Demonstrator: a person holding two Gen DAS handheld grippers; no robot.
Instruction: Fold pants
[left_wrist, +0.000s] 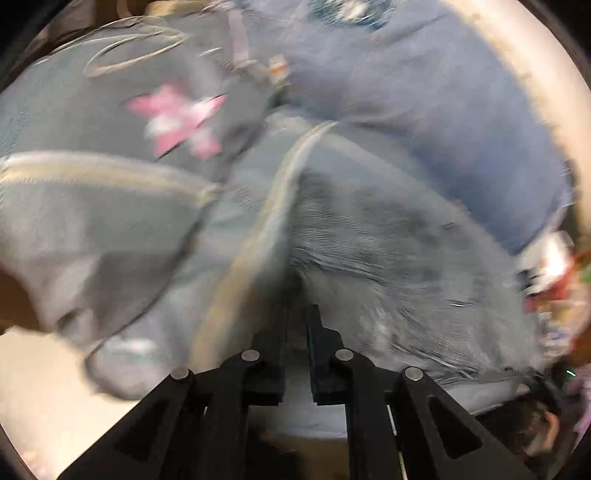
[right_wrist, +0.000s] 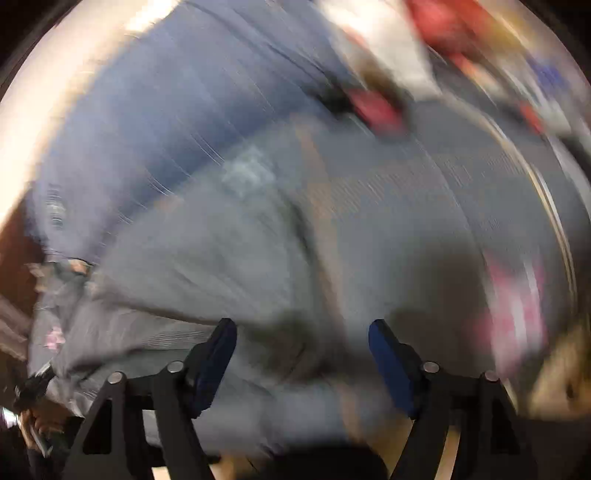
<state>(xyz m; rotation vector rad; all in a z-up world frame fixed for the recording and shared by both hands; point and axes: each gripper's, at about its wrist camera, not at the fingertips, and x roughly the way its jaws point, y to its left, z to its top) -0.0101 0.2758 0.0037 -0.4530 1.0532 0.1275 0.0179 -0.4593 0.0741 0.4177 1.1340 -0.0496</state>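
Left claw (left_wrist: 297, 325): jaws near shut, a narrow slit between them, grey denim bunched at the tips; hold on the cloth not certain through blur. Right claw (right_wrist: 303, 363): jaws wide apart, nothing pinched, fabric lying under and beyond the gap. Pants (left_wrist: 332, 221) spread on the pale counter (left_wrist: 44, 387), directly ahead of and below both claws. Pink star patch (left_wrist: 177, 118) up-left in left wrist view. Tan seam (left_wrist: 273, 206) running away from left claw, marking the long axis. Neither claw visibly nearer.

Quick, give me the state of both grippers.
Left gripper: nearly shut, pinching a fold of the grey jeans.
Right gripper: open, holding nothing.
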